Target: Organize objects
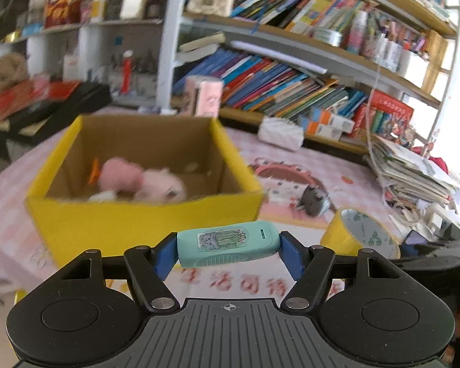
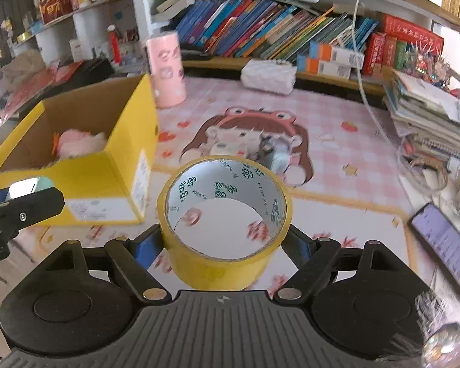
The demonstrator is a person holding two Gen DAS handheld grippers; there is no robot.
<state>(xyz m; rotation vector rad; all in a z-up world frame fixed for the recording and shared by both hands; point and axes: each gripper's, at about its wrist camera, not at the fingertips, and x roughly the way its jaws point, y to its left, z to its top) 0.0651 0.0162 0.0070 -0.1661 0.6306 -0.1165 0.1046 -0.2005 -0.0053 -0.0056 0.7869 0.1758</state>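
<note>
My left gripper (image 1: pixel 228 245) is shut on a mint-green eraser-like block (image 1: pixel 227 242) with a cactus sticker, held crosswise just in front of the yellow cardboard box (image 1: pixel 144 224). Inside the box lies a pink plush toy (image 1: pixel 141 181). My right gripper (image 2: pixel 224 245) is shut on a yellow tape roll (image 2: pixel 224 217), held above the pink mat; the roll (image 1: pixel 358 239) also shows at the right of the left wrist view. The box (image 2: pixel 86 181) stands left of the roll, and the left gripper with the mint block (image 2: pixel 27 187) shows at the left edge.
A small grey toy (image 2: pixel 276 153) lies on the cartoon mat (image 2: pixel 322 128). A pink cylinder (image 2: pixel 167 67) stands behind the box, a white pouch (image 2: pixel 268 75) by the bookshelf (image 2: pixel 276 33). A stack of papers (image 2: pixel 429 116) and a phone (image 2: pixel 441 245) sit at right.
</note>
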